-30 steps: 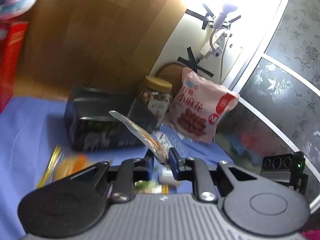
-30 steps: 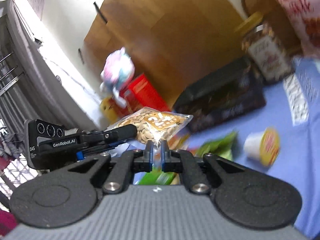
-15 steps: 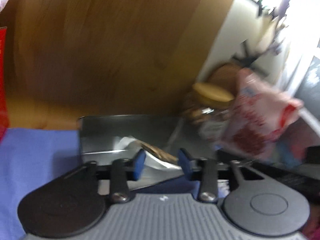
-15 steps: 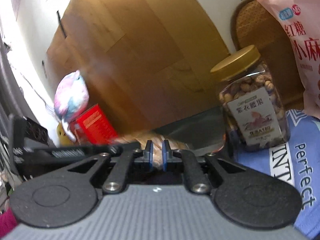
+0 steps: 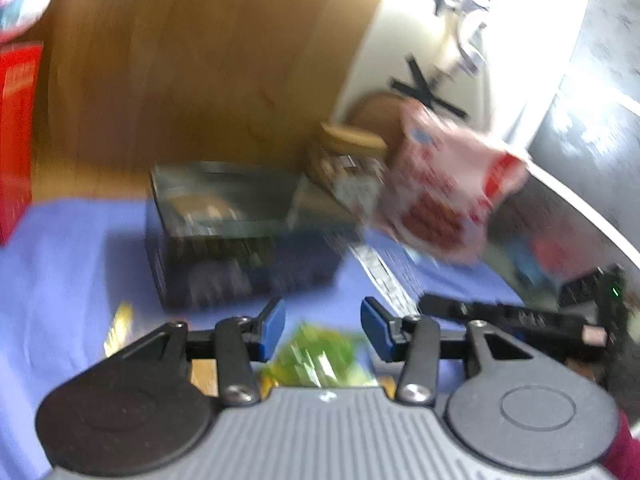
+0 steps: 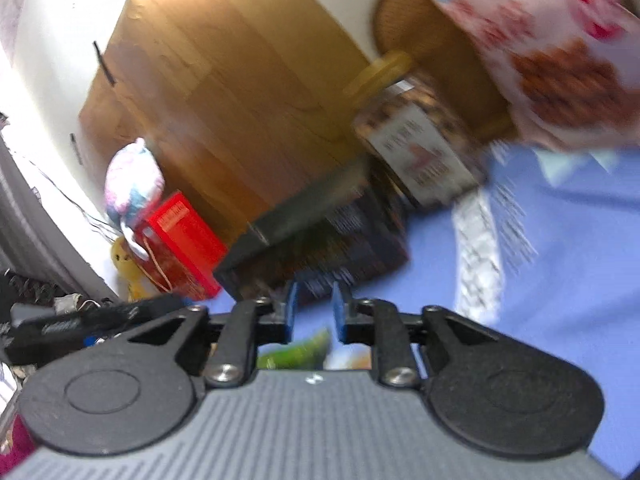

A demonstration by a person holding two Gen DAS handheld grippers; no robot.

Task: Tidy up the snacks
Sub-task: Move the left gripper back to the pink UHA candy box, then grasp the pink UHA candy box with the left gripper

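Observation:
An open black box stands on the blue cloth; a brownish packet shows blurred inside it. My left gripper hangs in front of the box. Its jaws are opening and nothing is between them. A green snack packet lies on the cloth just below it. In the right wrist view the same box is close ahead of my right gripper. Its jaws are opening too, with nothing between them. The green packet lies under it.
A nut jar with a yellow lid and a pink snack bag stand behind the box on the right. A red box and a plush toy are at the left. A yellow packet lies near the front.
A second ago both grippers were shut on a packet of seeds. They carried it over the black box and let go. Both jaws now stand apart, pulled back from the box.

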